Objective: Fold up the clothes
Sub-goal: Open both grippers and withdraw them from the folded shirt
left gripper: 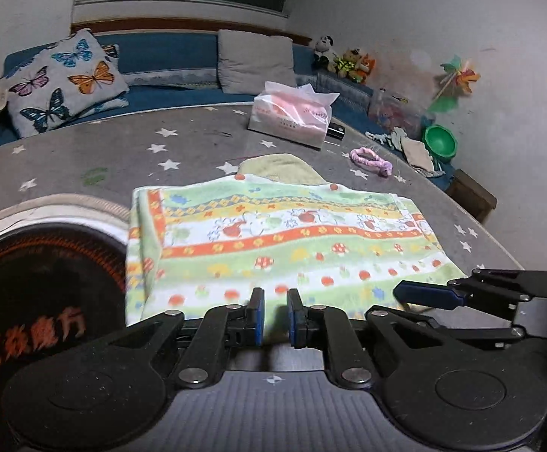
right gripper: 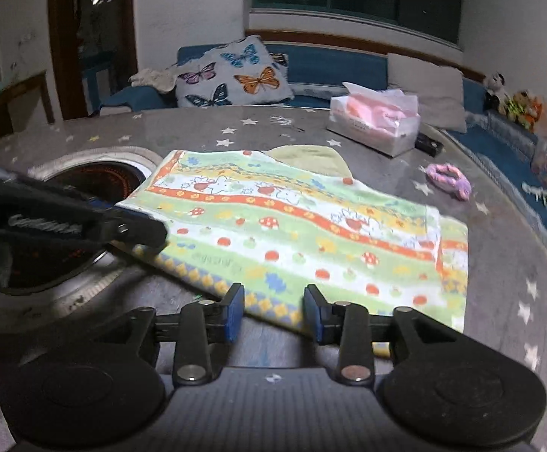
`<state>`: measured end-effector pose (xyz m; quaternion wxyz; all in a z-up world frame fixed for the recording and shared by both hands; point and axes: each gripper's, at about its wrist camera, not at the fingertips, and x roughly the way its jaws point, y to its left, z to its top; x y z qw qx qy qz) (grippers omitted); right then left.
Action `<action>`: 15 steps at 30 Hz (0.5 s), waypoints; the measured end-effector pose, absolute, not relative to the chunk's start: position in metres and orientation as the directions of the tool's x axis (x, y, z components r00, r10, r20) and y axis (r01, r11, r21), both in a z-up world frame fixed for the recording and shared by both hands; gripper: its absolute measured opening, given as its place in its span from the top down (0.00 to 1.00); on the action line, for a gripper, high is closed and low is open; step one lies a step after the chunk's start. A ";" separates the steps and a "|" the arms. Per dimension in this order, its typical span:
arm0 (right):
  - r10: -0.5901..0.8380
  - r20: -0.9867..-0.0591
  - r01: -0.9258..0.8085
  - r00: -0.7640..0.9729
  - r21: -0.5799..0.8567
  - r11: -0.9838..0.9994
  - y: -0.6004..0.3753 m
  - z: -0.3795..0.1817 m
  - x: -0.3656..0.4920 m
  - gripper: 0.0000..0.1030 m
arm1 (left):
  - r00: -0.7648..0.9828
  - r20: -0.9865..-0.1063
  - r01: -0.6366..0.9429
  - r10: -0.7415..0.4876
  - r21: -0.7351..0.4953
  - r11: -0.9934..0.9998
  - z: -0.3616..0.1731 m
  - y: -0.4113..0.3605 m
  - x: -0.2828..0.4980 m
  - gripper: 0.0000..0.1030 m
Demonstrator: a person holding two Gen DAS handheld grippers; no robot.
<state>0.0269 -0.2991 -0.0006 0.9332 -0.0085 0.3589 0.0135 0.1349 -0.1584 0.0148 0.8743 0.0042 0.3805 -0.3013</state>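
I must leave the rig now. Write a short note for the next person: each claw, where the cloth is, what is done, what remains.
Left claw: open, at the near edge of the patterned towel, holding nothing.
Right claw: open, also at the near edge, holding nothing.
Towel: flat on the star-print table, already doubled at least once; one end overlaps the round burner. A yellow-green cloth sticks out from under its far edge.
Left: further folds if wanted, then the yellow-green cloth.
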 end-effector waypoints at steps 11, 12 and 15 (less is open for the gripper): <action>0.024 -0.638 0.016 0.770 0.057 0.998 -0.290 0.001 -0.017 0.21 | 0.621 -0.657 0.478 -0.427 -0.114 0.871 0.024 -0.135 0.077 0.15; 0.023 -0.635 0.019 0.772 0.059 0.998 -0.289 0.001 -0.020 0.17 | 0.624 -0.657 0.476 -0.423 -0.110 0.872 0.024 -0.134 0.074 0.11; 0.012 -0.626 0.033 0.780 0.061 0.998 -0.286 0.001 -0.030 0.10 | 0.629 -0.659 0.470 -0.413 -0.101 0.877 0.025 -0.131 0.065 0.06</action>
